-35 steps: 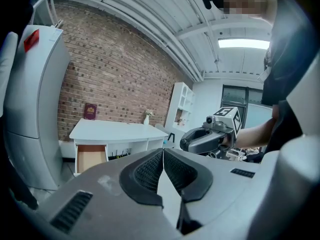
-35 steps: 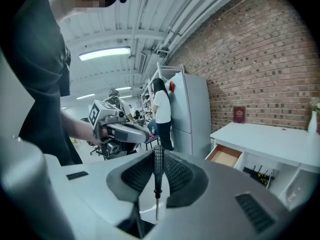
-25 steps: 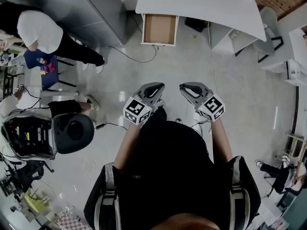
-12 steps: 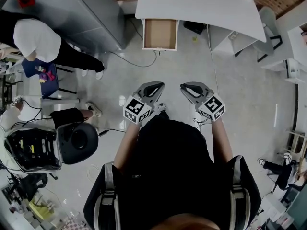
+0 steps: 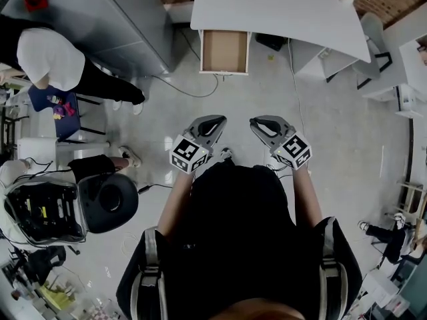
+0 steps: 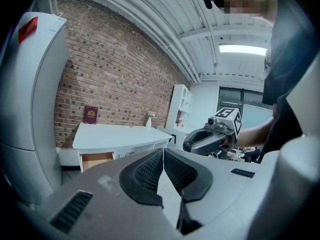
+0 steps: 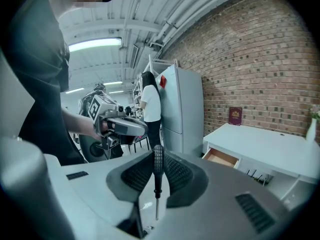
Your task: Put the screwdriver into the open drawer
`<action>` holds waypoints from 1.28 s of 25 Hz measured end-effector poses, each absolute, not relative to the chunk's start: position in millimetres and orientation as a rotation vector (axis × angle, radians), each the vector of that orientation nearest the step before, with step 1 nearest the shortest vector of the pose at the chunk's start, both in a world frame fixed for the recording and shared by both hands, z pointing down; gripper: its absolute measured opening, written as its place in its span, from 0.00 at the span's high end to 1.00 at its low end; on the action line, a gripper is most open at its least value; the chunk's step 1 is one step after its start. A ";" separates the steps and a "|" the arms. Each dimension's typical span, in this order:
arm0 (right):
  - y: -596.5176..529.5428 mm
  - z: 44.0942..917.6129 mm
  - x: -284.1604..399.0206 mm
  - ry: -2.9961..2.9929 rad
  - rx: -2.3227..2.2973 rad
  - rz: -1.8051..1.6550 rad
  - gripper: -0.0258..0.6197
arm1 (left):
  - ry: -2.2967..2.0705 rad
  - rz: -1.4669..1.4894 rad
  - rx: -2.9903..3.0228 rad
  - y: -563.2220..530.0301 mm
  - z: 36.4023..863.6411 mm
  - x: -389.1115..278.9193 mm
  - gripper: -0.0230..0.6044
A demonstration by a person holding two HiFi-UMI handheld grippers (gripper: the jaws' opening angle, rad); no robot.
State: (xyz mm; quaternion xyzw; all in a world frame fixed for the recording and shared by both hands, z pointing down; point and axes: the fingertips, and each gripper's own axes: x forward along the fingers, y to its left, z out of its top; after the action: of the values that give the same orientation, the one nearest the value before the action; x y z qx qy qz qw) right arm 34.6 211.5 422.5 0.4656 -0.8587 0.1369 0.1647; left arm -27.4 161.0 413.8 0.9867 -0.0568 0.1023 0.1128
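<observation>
My right gripper (image 7: 157, 170) is shut on a black-handled screwdriver (image 7: 157, 176), its handle pinched between the pads and the metal shaft pointing back toward the camera. In the head view that gripper (image 5: 261, 127) is held at waist height beside my left gripper (image 5: 212, 125). The left gripper (image 6: 163, 168) is shut with nothing between its pads. The open drawer (image 5: 225, 51) shows a bare brown inside under the front edge of the white desk (image 5: 287, 9), well ahead of both grippers. The drawer (image 7: 221, 157) also shows at right in the right gripper view, and at lower left the drawer (image 6: 96, 159) shows in the left gripper view.
A tall grey cabinet (image 5: 110, 19) stands left of the desk. A person in a white top (image 5: 50, 52) stands at far left, beside a black chair (image 5: 107, 202) and cluttered equipment. A cable (image 5: 180, 79) lies on the floor near the drawer. Shelving (image 5: 400, 92) stands at right.
The view has shifted slightly: the desk and drawer sit a little lower and further right in the head view. Both grippers keep the same pose and grip.
</observation>
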 end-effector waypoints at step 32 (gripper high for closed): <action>145.4 432.1 39.9 -2.448 1.245 0.392 0.77 | -0.279 0.288 2.867 97.3 419.2 -41.3 0.94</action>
State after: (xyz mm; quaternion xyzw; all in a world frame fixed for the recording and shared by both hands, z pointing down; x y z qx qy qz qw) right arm 39.9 145.4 432.1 0.4412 -0.8676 0.1389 0.1824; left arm -41.3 97.3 419.2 0.9828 -0.0956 0.0988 0.1233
